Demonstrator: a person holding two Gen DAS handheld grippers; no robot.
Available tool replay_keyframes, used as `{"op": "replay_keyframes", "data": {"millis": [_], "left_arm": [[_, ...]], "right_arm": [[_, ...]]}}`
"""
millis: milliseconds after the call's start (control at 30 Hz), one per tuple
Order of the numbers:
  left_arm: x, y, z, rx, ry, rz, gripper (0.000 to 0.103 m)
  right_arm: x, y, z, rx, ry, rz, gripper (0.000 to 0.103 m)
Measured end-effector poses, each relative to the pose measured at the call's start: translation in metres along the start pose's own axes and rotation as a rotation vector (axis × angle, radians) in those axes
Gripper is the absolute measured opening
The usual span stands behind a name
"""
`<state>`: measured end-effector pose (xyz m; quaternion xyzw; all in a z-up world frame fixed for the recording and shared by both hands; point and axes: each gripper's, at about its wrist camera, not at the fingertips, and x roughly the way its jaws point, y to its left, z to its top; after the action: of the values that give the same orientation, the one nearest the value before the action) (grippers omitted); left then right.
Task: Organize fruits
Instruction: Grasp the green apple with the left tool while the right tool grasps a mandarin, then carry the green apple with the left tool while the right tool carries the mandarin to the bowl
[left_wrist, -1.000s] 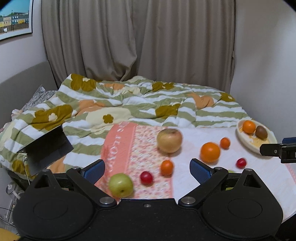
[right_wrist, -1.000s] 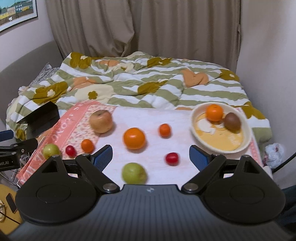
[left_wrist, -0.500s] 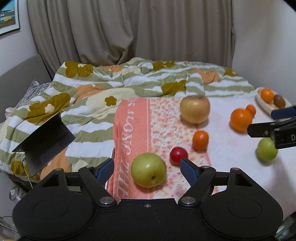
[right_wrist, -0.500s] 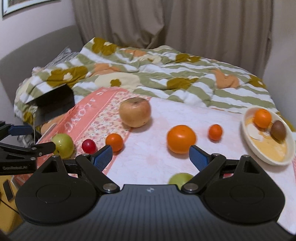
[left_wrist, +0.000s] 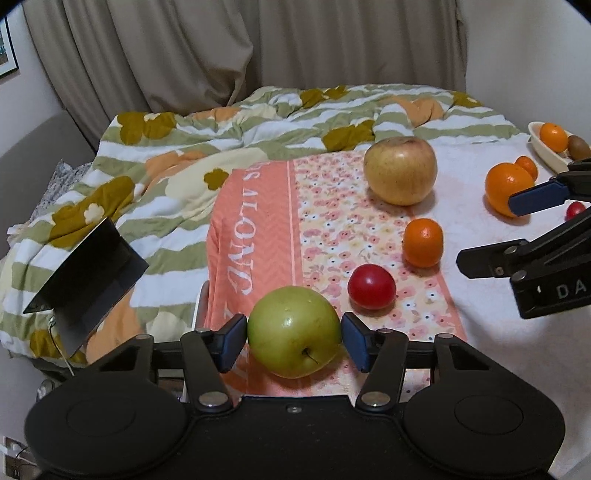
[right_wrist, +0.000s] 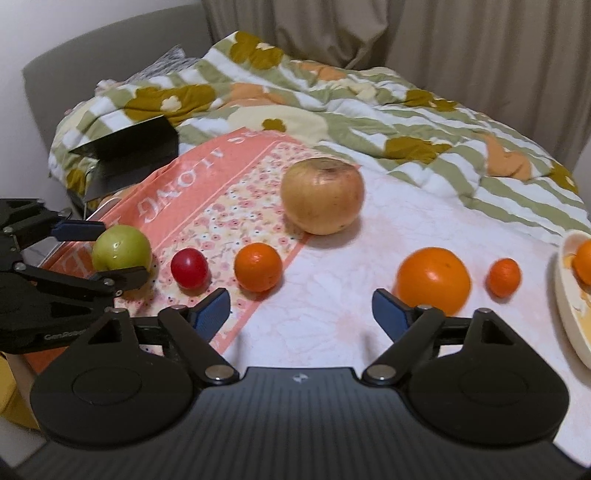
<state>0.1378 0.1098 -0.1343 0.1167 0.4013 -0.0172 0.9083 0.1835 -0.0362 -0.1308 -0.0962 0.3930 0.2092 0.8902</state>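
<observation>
Left gripper (left_wrist: 294, 336) is low over the salmon floral cloth (left_wrist: 332, 229) at the near edge of the bed, jaws closing in on the green apple (left_wrist: 294, 331). Apple sits between the blue pads (left_wrist: 233, 338); left pad looks to be touching the skin, right pad just beside it with a thin gap, so no firm clamp yet. Apple rests on the cloth, stem toward the camera.

Right gripper (right_wrist: 301, 309) is wide apart, jaws just starting to narrow, nothing visible between them, only bare white sheet (right_wrist: 332, 317). The second green apple is not visible in either view.

Other fruit in a loose row: red cherry tomato (left_wrist: 371, 286) just beside the green apple, small orange (left_wrist: 422, 242) next, big yellow-brown apple (left_wrist: 399, 170) further back at the cloth's edge. On the white sheet: large orange (right_wrist: 433, 279), tiny orange (right_wrist: 504, 277) beside it, another red tomato (left_wrist: 574, 209) partly hidden behind the right gripper.

Cream dish (left_wrist: 543, 152) at far right holds an orange (left_wrist: 552, 136) and a kiwi (left_wrist: 577, 145). Striped flowery duvet (left_wrist: 258, 122) bunched behind, curtain (left_wrist: 258, 48) at the back, dark open box (left_wrist: 88, 273) at left.
</observation>
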Motion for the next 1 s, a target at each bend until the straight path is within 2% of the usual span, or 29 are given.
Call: {"op": "replay_keyframes", "data": {"millis": [167, 233, 267, 333, 467, 600, 767, 833, 900, 1000], "left_arm": [[0.001, -0.001, 0.001, -0.015, 0.011, 0.008, 0.060], [0.000, 0.001, 0.001, -0.033, 0.019, 0.006, 0.060], [0.000, 0.001, 0.001, -0.040, 0.023, 0.005, 0.060], [-0.001, 0.002, 0.001, -0.053, 0.028, 0.003, 0.060], [-0.003, 0.005, 0.000, -0.085, 0.036, -0.003, 0.060], [-0.004, 0.005, -0.001, -0.095, 0.038, -0.004, 0.060], [-0.007, 0.005, -0.002, -0.113, 0.038, -0.016, 0.060], [-0.009, 0.004, -0.003, -0.117, 0.037, -0.019, 0.060], [-0.012, 0.004, -0.004, -0.121, 0.034, -0.020, 0.060], [-0.017, 0.004, -0.003, -0.128, 0.028, -0.023, 0.060]], "right_arm": [[0.012, 0.004, 0.003, -0.028, 0.011, 0.040, 0.095], [0.017, 0.005, 0.005, -0.036, 0.020, 0.058, 0.090], [0.021, 0.006, 0.006, -0.042, 0.028, 0.070, 0.082], [0.026, 0.007, 0.007, -0.051, 0.039, 0.084, 0.078], [0.033, 0.008, 0.011, -0.065, 0.039, 0.098, 0.078], [0.040, 0.008, 0.013, -0.076, 0.047, 0.110, 0.070], [0.047, 0.009, 0.016, -0.082, 0.050, 0.120, 0.069], [0.050, 0.009, 0.016, -0.079, 0.054, 0.126, 0.064], [0.051, 0.010, 0.016, -0.075, 0.053, 0.132, 0.052], [0.050, 0.010, 0.017, -0.070, 0.047, 0.130, 0.052]]}}
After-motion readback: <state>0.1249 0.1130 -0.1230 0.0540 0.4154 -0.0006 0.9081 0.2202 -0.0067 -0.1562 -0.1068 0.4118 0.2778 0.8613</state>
